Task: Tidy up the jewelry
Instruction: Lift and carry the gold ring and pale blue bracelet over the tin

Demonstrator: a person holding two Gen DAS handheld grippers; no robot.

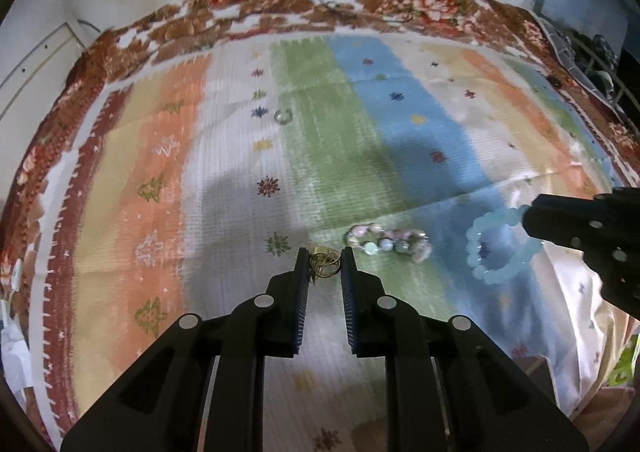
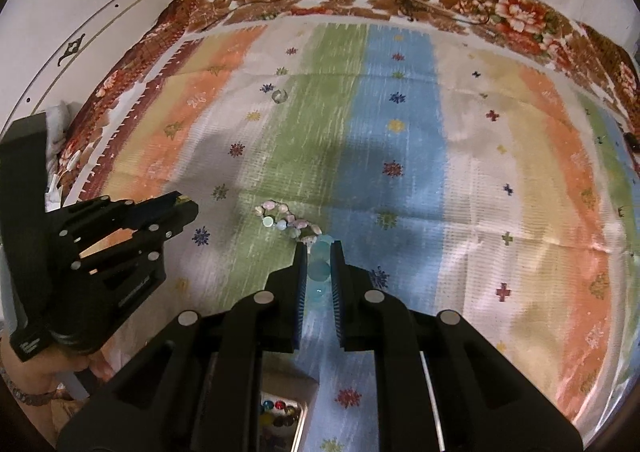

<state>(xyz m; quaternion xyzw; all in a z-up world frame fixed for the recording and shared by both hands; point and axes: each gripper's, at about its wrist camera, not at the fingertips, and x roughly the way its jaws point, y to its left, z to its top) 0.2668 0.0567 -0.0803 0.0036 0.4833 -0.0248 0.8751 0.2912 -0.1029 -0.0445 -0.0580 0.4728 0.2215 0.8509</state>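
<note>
left gripper [image 1: 325,264] fingers clenched around a gold ring [image 1: 325,265] above the striped cloth [image 1: 360,124], right gripper [image 2: 319,258] fingers grasping a pale blue bead bracelet [image 1: 496,248], pastel bead bracelet [image 1: 388,242] lying between them, small clear ring [image 1: 283,116] well apart, no legible writing

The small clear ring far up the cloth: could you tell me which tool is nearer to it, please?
Left. The left tool, shut on the gold ring, sits more directly below the clear ring. The right tool, gripping the blue bracelet, lies farther to the right.
</note>
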